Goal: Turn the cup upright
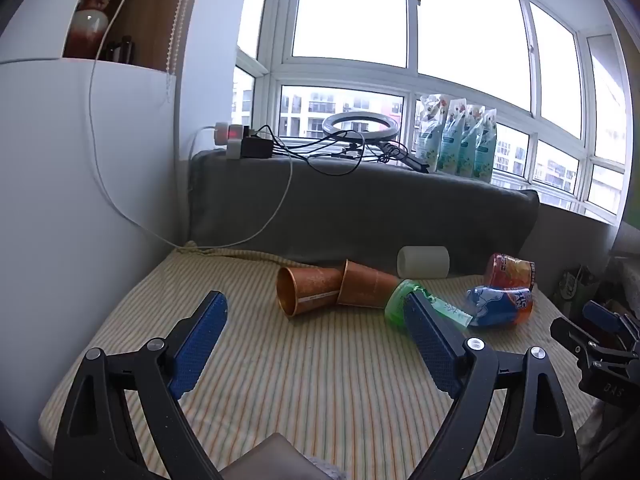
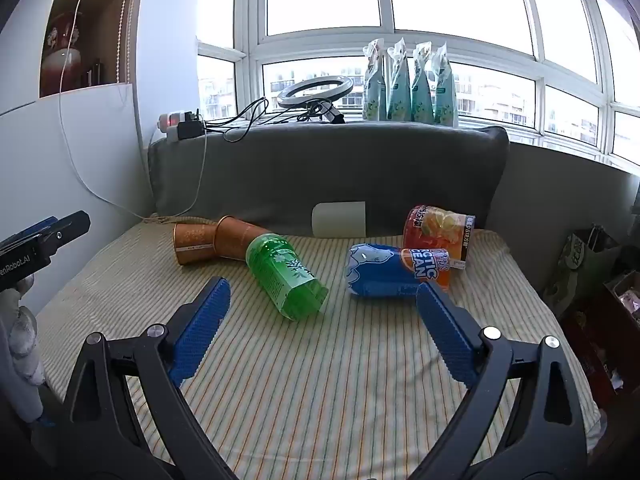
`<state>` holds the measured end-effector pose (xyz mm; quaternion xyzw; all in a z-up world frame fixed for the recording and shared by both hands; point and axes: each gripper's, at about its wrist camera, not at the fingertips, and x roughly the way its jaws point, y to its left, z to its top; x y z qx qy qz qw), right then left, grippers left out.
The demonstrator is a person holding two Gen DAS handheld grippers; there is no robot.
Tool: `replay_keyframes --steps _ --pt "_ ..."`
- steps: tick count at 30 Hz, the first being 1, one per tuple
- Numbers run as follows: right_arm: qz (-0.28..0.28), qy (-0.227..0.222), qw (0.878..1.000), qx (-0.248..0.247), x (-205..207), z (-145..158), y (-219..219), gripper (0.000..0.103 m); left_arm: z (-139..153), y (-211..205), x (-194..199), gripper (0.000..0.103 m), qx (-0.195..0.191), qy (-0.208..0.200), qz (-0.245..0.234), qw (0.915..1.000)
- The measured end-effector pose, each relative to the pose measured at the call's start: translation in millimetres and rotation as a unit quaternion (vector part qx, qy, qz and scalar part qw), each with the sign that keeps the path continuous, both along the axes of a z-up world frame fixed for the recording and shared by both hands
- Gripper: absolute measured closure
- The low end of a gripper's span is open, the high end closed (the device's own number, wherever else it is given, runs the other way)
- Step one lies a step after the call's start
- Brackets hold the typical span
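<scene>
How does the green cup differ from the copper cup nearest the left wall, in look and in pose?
The green cup is translucent with a printed label; the copper cup is opaque and metallic brown. The green cup lies alone, nearer the right claw; the copper cup lies farther back, touching a second copper cup. Both lie on their sides on the striped cloth, not upright.

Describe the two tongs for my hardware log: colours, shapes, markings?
Both match. The left tongs and right tongs have black triangular cut-out frames with silver pivot screws and blue textured pads. The left tool's side, seen from the right wrist view, carries white lettering ending "enRobot.AI"; a gloved hand grips it.
</scene>
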<state>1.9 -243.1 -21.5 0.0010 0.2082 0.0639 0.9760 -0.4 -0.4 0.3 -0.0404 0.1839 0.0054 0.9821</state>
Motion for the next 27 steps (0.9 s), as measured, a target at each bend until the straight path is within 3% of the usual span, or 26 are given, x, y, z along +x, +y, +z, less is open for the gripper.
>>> replay_keyframes --steps 27 --pt "-0.021 -0.007 1.0 -0.005 -3 5 -10 0.006 -1 -2 0 0.013 -0.002 0.003 -0.003 1.0"
